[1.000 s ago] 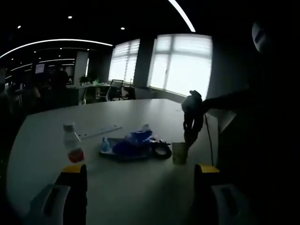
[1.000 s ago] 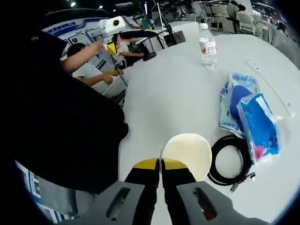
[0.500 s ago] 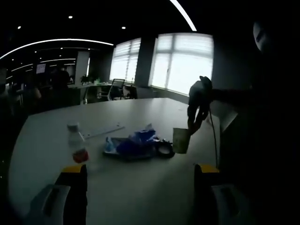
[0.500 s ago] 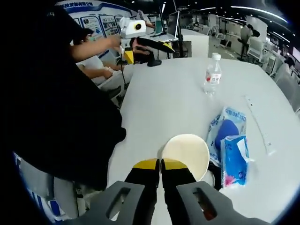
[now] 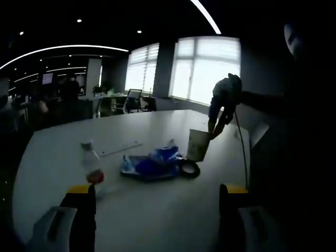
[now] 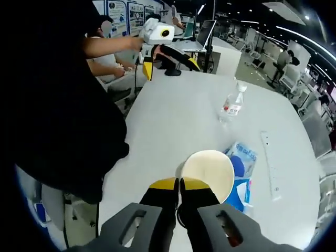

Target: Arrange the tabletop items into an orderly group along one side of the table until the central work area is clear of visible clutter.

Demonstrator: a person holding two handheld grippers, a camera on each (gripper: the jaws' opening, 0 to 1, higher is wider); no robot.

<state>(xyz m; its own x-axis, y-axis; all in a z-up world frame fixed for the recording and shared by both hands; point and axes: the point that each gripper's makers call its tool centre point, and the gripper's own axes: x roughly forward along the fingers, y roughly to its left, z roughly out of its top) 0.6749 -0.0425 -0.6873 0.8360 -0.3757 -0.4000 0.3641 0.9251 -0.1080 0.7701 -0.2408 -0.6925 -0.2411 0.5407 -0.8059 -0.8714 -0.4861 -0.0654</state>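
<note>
The right gripper [image 6: 178, 185] has its jaws pinched on the rim of a paper cup [image 6: 207, 174], holding it clear above the white table [image 6: 173, 121]; in the left gripper view it hangs tilted over a coiled cable [image 5: 189, 168]. The left gripper [image 5: 157, 194] is spread wide, grasping nothing, hovering level over the table edge. A water bottle [image 6: 231, 104] with a red label, unreadable, stands well apart. Blue packets [image 5: 149, 164] lie beside the cable, print too small to read. A long white strip [image 6: 269, 165] lies beyond the packets.
</note>
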